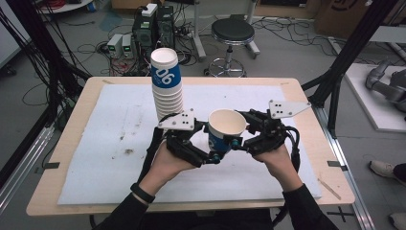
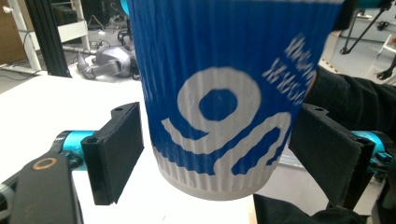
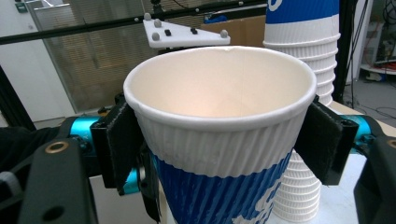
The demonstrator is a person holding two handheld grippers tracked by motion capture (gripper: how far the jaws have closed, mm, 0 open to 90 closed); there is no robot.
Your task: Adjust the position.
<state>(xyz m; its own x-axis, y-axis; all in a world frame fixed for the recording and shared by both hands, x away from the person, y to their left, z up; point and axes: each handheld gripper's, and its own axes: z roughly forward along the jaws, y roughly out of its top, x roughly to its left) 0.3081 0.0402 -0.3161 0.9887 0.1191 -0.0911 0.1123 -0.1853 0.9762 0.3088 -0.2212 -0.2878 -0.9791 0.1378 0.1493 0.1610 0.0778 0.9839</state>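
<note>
A blue and white ribbed paper cup [image 1: 226, 125] hangs upright above the white mat, mouth up and empty inside. My right gripper [image 1: 241, 135] comes from the right, shut on this cup [image 3: 219, 154] just under its rim, with both pads [image 3: 119, 140] against the wall. My left gripper [image 1: 216, 154] reaches from the lower left. Its jaws stand either side of the cup's lower part [image 2: 219, 116], and its pads [image 2: 119, 149] sit close to the wall without squeezing it. A tall stack of the same cups [image 1: 167, 84] stands behind the left gripper.
A white mat [image 1: 110, 143] covers most of the wooden table [image 1: 311, 158]. On the floor beyond are a black stool [image 1: 233, 31], computer boxes [image 1: 153, 28] and cables. Black frame posts [image 1: 349, 52] rise at both sides.
</note>
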